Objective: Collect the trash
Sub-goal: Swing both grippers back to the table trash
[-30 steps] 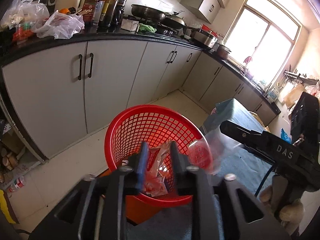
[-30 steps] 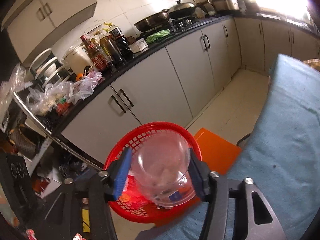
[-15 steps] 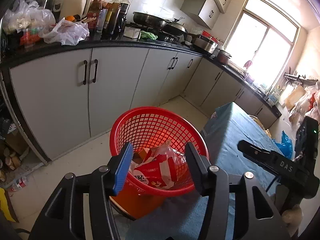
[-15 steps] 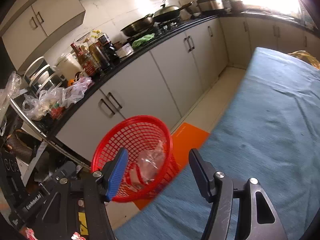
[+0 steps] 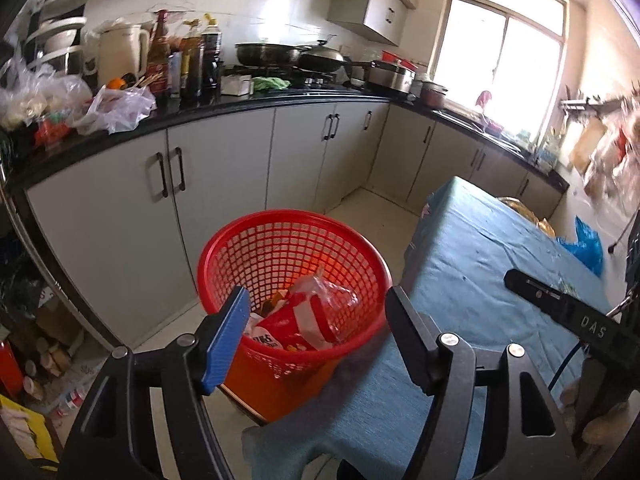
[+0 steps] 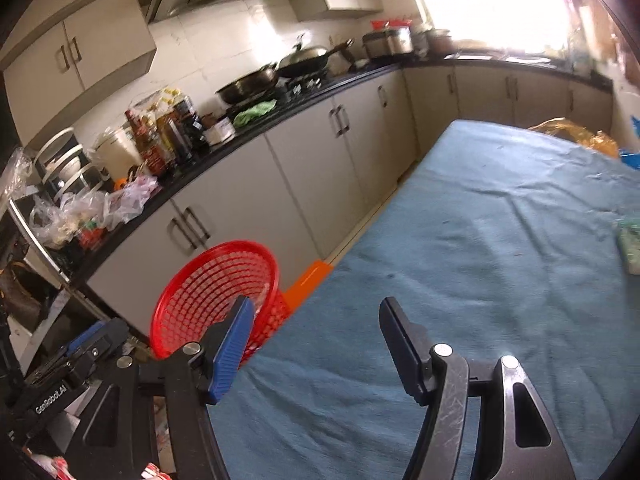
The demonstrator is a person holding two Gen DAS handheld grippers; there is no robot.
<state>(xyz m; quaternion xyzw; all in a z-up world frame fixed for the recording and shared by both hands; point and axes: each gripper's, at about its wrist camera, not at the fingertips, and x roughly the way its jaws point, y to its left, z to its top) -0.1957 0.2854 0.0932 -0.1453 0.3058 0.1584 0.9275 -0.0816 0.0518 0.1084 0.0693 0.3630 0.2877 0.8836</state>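
Observation:
A red mesh basket stands on an orange stand on the floor beside the table. Inside lie a red and white snack wrapper and a clear plastic cup. My left gripper is open and empty, just above and in front of the basket. My right gripper is open and empty over the blue tablecloth, with the basket to its left. The right gripper also shows at the right edge of the left wrist view. A pale green piece of trash lies at the table's right edge.
Grey kitchen cabinets with a cluttered black counter run behind the basket. A yellow bag and a blue bag sit at the table's far end. Boxes and clutter crowd the floor on the left.
My left gripper opened and dropped the snack wrapper into the basket. My right gripper released the clear cup into the basket, then swung right over the table. Both pulled back.

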